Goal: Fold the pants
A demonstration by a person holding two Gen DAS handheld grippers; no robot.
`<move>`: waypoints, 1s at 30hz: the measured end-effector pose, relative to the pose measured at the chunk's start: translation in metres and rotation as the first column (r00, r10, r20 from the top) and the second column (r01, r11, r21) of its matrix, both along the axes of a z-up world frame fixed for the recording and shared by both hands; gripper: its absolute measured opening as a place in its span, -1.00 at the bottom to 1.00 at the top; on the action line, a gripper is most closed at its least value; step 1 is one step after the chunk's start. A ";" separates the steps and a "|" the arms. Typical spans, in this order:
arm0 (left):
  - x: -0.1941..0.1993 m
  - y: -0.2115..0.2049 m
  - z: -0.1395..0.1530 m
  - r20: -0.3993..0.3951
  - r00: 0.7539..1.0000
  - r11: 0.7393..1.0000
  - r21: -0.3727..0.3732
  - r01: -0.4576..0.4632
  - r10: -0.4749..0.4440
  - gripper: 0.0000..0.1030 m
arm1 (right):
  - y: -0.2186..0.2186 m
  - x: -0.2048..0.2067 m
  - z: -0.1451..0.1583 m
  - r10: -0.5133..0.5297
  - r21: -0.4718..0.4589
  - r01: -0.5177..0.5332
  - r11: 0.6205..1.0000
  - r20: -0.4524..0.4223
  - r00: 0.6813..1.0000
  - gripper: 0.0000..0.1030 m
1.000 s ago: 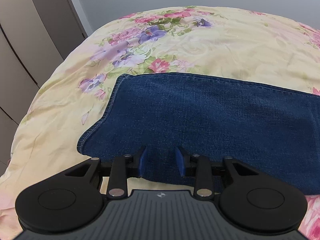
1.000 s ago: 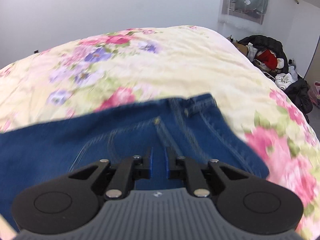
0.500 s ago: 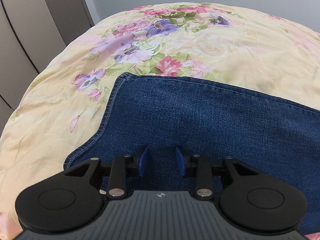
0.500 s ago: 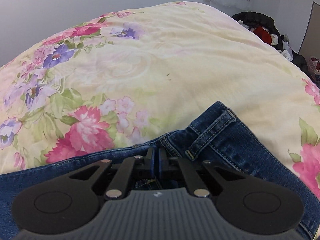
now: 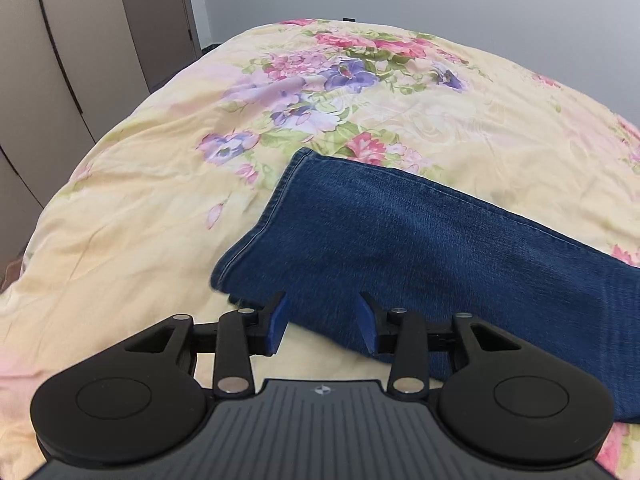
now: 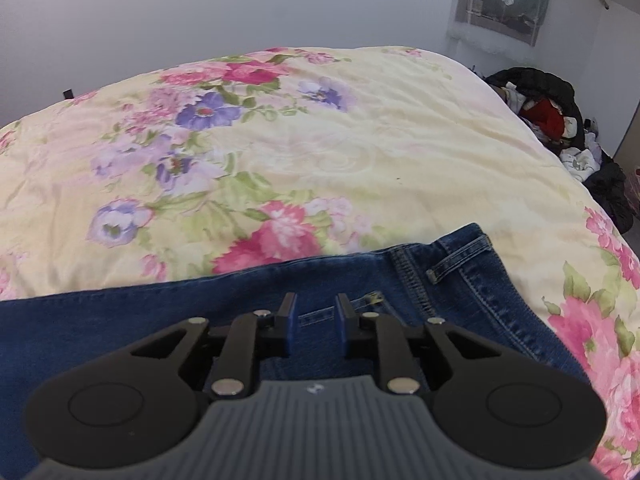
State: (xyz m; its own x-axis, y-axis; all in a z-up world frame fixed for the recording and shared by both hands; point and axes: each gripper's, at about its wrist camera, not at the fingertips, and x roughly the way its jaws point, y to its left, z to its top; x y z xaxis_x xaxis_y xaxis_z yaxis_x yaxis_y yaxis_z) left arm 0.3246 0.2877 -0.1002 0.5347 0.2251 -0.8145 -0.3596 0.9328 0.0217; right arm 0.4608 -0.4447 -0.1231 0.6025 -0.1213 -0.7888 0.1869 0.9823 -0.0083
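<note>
Floral bedspread [image 6: 360,152], grey wall [image 6: 240,8], wardrobe [image 5: 80,40]

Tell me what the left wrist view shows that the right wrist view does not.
Only the left view: the jeans' hem, a wardrobe, and the left gripper with open jaws, nothing between them.

Only the right view: the waistband with a belt loop, a clothes pile, and the right gripper, which has just been opening and is empty.

Both: the jeans on the floral quilt.

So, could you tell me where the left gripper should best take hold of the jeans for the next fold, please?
Probably the hem end of the jeans: it lies flat on the floral duvet with its edge exposed. Bring the left gripper, jaws open, low from the bare duvet side and pinch both layers.
</note>
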 end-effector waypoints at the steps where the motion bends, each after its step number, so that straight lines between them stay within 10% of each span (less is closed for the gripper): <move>1: -0.005 0.002 0.003 0.002 1.000 1.000 -0.012 -0.001 0.001 -0.10 | 0.011 -0.004 0.003 0.023 0.003 -0.023 1.000 -0.003 1.000 -0.70; 11: -0.060 0.037 0.020 0.034 0.996 0.977 -0.201 -0.069 0.078 -0.02 | 0.125 -0.043 0.026 0.258 0.065 -0.257 0.964 -0.011 0.966 -0.68; 18: -0.095 0.073 -0.009 0.121 0.957 0.821 -0.549 -0.158 0.265 0.02 | 0.184 -0.056 0.016 0.346 0.085 -0.343 0.936 -0.022 0.938 -0.68; 30: -0.090 0.109 -0.066 0.144 0.876 0.641 -0.736 -0.215 0.460 0.03 | 0.225 -0.047 -0.005 0.409 0.043 -0.407 0.912 -0.051 0.911 -0.68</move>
State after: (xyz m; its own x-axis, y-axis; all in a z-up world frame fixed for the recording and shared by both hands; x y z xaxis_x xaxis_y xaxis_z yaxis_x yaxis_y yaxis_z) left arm 0.2342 0.3972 -0.1666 0.7709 -0.1102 -0.6273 -0.5256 0.4463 -0.7243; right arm 0.4142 -0.2197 -0.1279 0.5479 0.1508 -0.8228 -0.2304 0.9728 0.0248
